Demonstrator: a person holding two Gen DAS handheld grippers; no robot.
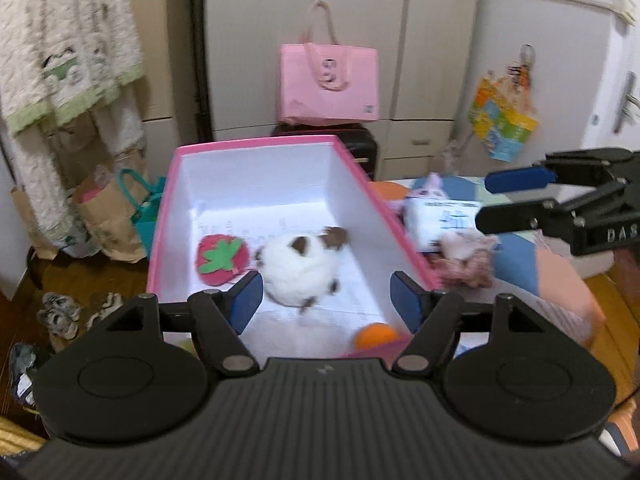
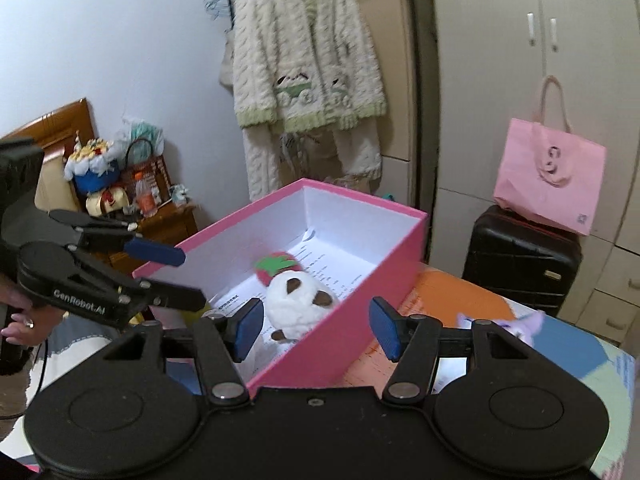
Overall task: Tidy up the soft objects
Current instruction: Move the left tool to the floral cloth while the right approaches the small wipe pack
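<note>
Pink tote bag (image 1: 329, 83) at twelve o'clock in the left wrist view, resting on top of a black suitcase (image 2: 524, 258). Cream wardrobe doors (image 1: 360, 8) behind both. Fluffy cream robe with green trim (image 2: 308, 56) hanging at twelve o'clock in the right wrist view, at ten o'clock in the left. Brown paper bag (image 1: 105, 216) and teal gift bag (image 1: 145, 210) on the floor at nine o'clock. Colourful packet (image 1: 502, 120) hanging at two o'clock. Wooden nightstand (image 2: 168, 228) crowded with trinkets at nine o'clock.
</note>
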